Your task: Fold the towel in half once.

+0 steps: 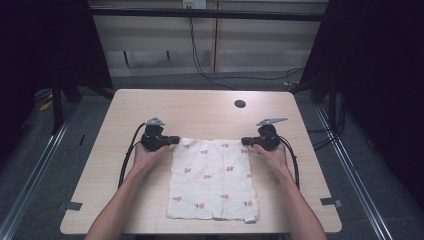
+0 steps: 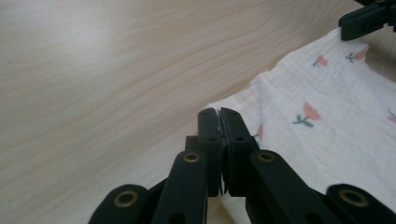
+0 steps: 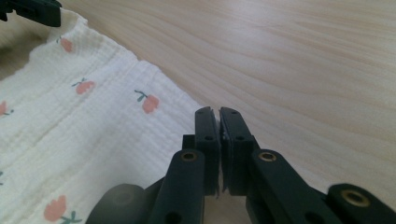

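A white cloth (image 1: 212, 177) printed with small red flowers lies flat on the wooden table (image 1: 200, 107), towards the front edge. My left gripper (image 1: 175, 140) sits at the cloth's far left corner, and its jaws (image 2: 219, 112) are shut together with the cloth's edge (image 2: 327, 107) pinched at their tips. At the far right corner my right gripper (image 1: 245, 141) is likewise shut, the cloth (image 3: 70, 130) meeting its closed jaws (image 3: 218, 110). Each gripper view also catches the other gripper at the opposite corner, the right one (image 2: 369, 18) and the left one (image 3: 32, 9).
A dark round hole (image 1: 240, 104) is set in the table's far right part. Grey tape marks lie near the front left (image 1: 74, 205) and front right (image 1: 331, 202) corners. Black cables trail from both grippers. Bare wood lies beyond the cloth.
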Demonstrator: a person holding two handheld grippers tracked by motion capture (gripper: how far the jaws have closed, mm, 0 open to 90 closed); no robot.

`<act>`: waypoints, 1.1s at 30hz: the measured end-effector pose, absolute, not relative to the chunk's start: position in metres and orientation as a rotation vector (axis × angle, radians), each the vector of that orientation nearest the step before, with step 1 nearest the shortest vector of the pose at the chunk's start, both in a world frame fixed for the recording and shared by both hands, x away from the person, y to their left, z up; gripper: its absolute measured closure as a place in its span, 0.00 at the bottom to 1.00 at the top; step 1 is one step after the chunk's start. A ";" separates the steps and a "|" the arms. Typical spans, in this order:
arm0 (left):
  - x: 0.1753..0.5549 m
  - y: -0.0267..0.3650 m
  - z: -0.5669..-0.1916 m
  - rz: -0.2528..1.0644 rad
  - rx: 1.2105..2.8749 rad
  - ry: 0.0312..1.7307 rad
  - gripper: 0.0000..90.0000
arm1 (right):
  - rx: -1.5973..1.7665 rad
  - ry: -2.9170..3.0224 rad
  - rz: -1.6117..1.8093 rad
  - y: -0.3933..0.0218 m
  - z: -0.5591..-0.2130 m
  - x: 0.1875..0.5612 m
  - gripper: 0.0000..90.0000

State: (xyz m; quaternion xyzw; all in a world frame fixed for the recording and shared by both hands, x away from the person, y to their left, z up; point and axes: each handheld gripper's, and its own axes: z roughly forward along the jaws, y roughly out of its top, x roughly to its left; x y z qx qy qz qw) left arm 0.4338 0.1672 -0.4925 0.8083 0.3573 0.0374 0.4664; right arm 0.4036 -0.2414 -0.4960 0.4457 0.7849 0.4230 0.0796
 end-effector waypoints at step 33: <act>0.422 0.195 -0.441 0.081 1.858 0.799 0.98 | 1.252 2.288 1.349 -0.245 -0.446 0.408 0.96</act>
